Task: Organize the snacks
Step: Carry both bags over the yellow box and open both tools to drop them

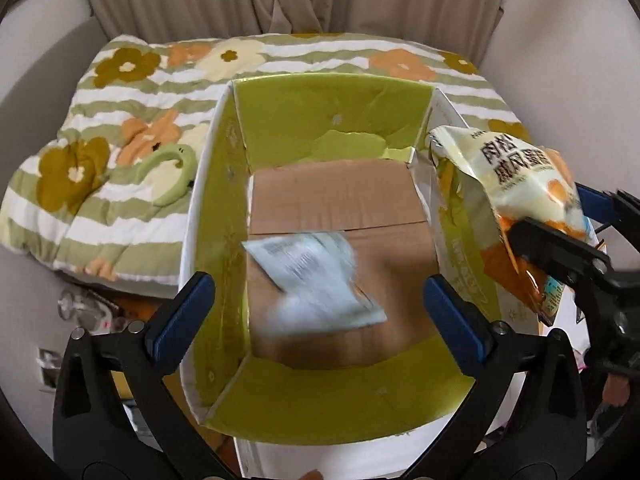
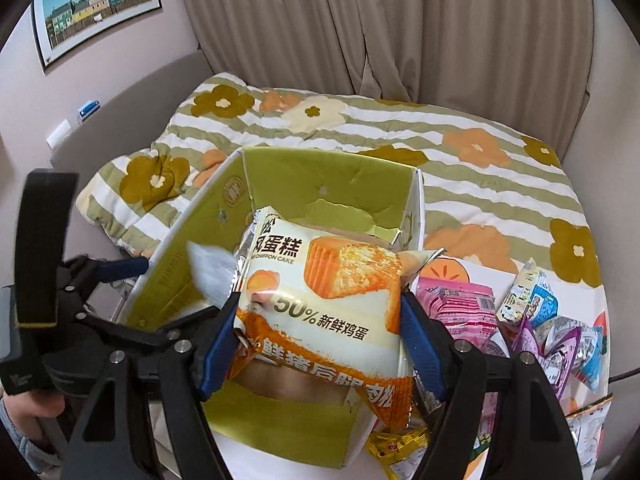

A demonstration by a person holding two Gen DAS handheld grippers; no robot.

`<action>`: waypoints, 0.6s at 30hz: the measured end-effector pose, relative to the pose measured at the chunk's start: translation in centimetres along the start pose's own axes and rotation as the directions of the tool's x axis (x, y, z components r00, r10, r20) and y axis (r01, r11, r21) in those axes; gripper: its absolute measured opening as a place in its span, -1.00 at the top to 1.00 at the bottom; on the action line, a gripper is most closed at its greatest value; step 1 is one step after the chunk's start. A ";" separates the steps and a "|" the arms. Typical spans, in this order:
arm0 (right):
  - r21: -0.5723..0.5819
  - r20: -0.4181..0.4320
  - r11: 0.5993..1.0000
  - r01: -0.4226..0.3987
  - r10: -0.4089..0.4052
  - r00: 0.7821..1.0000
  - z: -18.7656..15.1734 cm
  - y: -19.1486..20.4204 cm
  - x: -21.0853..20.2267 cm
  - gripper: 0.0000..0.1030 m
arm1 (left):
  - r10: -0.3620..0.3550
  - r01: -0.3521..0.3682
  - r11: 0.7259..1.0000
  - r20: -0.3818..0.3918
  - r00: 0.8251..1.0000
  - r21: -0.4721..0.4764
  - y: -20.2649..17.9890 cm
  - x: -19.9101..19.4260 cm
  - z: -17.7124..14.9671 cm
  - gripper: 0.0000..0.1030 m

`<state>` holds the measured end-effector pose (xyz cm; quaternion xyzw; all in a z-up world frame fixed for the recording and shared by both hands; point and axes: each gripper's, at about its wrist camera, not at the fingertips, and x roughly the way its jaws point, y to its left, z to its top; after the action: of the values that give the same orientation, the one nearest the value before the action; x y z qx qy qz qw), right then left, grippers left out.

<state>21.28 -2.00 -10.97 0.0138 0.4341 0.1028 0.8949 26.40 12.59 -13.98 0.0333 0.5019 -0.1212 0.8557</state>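
Observation:
An open cardboard box [image 1: 332, 120] with green inner walls and a brown floor stands on the bed; it also shows in the right wrist view [image 2: 328, 184]. My left gripper [image 1: 320, 304] is open above it. A pale blue-white snack packet [image 1: 316, 280], blurred by motion, is in the air or on the floor below the fingers; it shows in the right wrist view [image 2: 210, 272] too. My right gripper [image 2: 320, 332] is shut on a cream and orange chiffon cake packet [image 2: 324, 292], held over the box's right wall [image 1: 524, 176].
A green striped floral quilt [image 1: 132, 120] covers the bed around the box. A pile of pink, blue and purple snack packets [image 2: 532, 320] lies to the right of the box. Curtains [image 2: 400, 20] hang behind. A gold packet [image 2: 396, 444] lies by the box's near corner.

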 end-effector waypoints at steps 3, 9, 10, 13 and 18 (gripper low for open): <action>-0.022 -0.012 1.000 -0.010 0.010 1.000 0.2 -0.1 0.7 -0.39 | -0.005 0.004 0.999 -0.014 1.000 -0.047 0.5 -0.2 -0.6 -0.99; -0.055 -0.066 0.998 -0.044 0.040 0.997 0.6 -0.5 2.6 -0.40 | 0.019 -0.021 0.996 -0.024 1.000 -0.084 0.3 -0.5 -2.0 -0.99; -0.055 -0.076 0.997 -0.048 0.043 0.996 0.8 -0.4 3.1 -0.40 | 0.029 -0.031 0.996 -0.022 0.999 -0.089 0.3 -0.6 -2.1 -0.99; -0.069 -0.105 0.995 -0.066 0.059 0.993 1.3 -0.5 4.5 -0.40 | 0.037 -0.040 0.993 -0.022 0.999 -0.110 0.4 -0.5 -2.4 -0.99; -0.121 -0.156 0.988 -0.097 0.078 0.985 1.6 0.1 6.7 -0.40 | 0.047 -0.052 0.989 -0.035 0.998 -0.140 0.4 0.1 -2.8 -0.99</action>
<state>26.54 -0.52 -15.09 -0.0326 0.4921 0.1705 0.8530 24.13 13.46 -15.44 -0.0128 0.5218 -0.0638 0.8506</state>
